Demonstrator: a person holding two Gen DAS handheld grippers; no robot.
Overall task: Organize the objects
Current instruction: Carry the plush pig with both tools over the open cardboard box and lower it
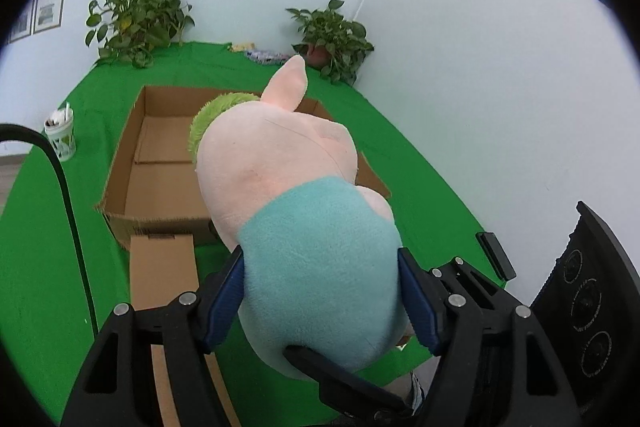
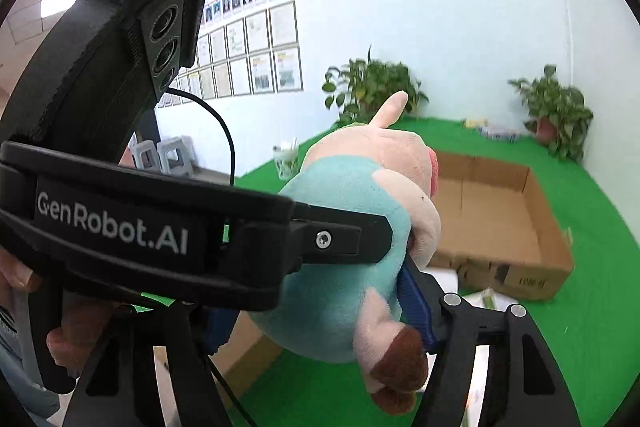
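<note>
A pink plush pig (image 1: 288, 187) in a teal shirt is held in the air above the green table. My left gripper (image 1: 322, 301) is shut on its teal body, a blue pad on each side. In the right wrist view the same pig (image 2: 360, 235) sits between my right gripper's (image 2: 316, 311) blue pads, with the left gripper's black body (image 2: 160, 227) crossing in front. An open, empty cardboard box (image 1: 160, 163) lies just beyond the pig; it also shows in the right wrist view (image 2: 500, 223).
A green cloth (image 1: 48, 267) covers the table. Two potted plants (image 1: 136, 19) (image 1: 332, 39) stand at the back by the white walls. A small cup (image 1: 61, 135) stands left of the box. A box flap (image 1: 164, 271) lies on the near side. Small packets (image 1: 264, 53) lie at the back.
</note>
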